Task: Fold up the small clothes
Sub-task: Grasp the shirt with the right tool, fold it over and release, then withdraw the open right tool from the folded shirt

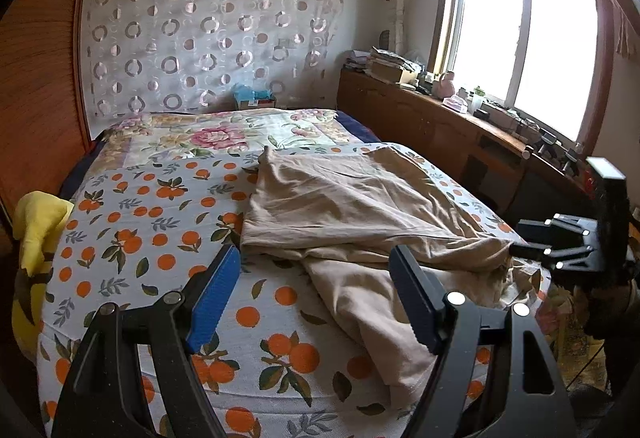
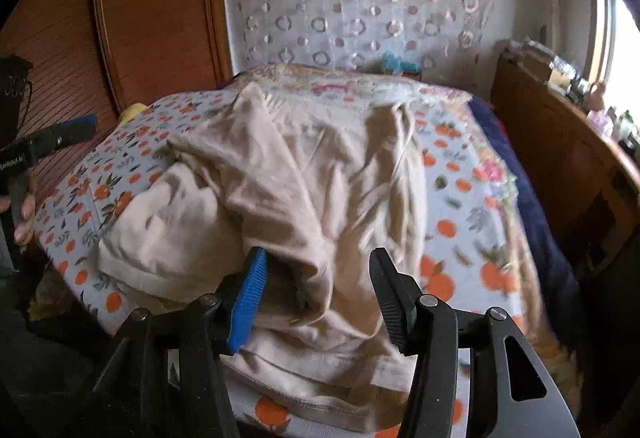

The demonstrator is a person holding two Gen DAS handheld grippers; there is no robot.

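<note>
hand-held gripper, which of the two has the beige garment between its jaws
The right hand-held gripper: beige garment folds sit between its open jaws. The left hand-held gripper hovers open over the orange-print bedspread beside it.

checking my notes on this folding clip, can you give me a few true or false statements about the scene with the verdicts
1. The beige garment lies on an orange-print bedspread. True.
2. The left tool is clamped on the garment. False: its jaws stand open over the bed.
3. A window is right of the bed in the left view. True.
4. The garment is neatly folded into a square. False: it lies rumpled.
5. The right tool is open. True.
</note>
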